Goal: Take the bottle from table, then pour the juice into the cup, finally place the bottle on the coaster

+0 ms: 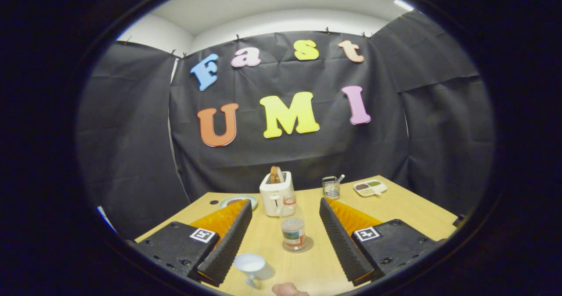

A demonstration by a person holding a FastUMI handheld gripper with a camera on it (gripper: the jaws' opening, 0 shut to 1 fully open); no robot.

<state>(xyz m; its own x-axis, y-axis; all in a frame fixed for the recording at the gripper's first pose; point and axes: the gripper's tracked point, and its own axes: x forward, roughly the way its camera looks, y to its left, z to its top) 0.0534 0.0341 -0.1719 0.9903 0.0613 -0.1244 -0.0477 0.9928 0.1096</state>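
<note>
Currently the claw (285, 239) is spread wide, gripping nothing. Left to right: cup (249, 265) at 7 o'clock, beside the left finger; bottle (293, 228) upright at 12, between the fingers, on a brown disc, apparently the coaster (307, 244). Fits pre-pickup or finished placement. Cup contents unclear; juice level hard to read.
</note>
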